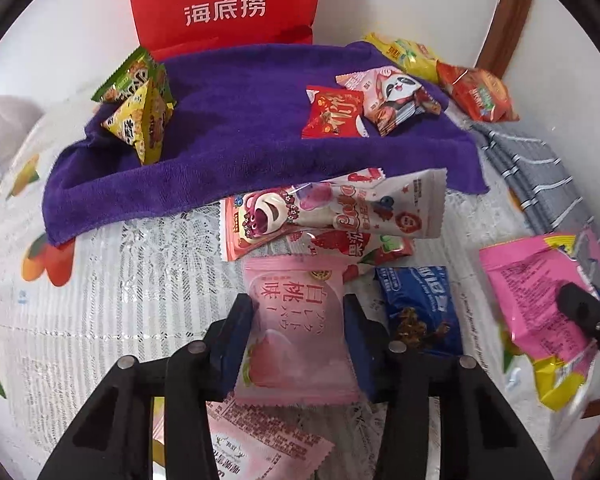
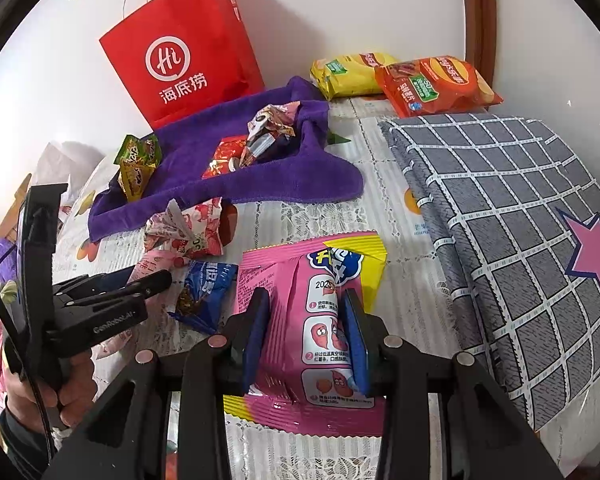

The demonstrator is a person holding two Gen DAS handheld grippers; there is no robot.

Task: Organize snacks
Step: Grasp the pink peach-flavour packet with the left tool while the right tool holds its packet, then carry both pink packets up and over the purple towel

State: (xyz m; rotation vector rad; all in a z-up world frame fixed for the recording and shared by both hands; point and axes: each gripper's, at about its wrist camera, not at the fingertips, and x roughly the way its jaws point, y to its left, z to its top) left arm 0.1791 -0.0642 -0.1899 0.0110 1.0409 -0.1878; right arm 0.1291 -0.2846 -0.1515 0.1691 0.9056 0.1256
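My left gripper (image 1: 300, 320) is shut on a pale pink peach-flavoured packet (image 1: 296, 356), its blue pads pressing both sides. Just beyond it lie a pink bear packet (image 1: 320, 212), a strawberry packet (image 1: 360, 248) and a blue packet (image 1: 420, 304). My right gripper (image 2: 306, 320) is shut on a large pink and yellow snack bag (image 2: 268, 276), which rests on the lace tablecloth. A purple towel (image 1: 240, 128) further back carries green and yellow triangular packets (image 1: 140, 112), a red packet (image 1: 332, 112) and a panda packet (image 1: 392, 96).
A red paper bag (image 2: 180, 60) stands against the wall behind the towel. Yellow (image 2: 348, 72) and orange (image 2: 432, 84) chip bags lie at the back right. A grey checked cloth (image 2: 500, 220) covers the right side. A hand (image 2: 72, 384) holds the left gripper.
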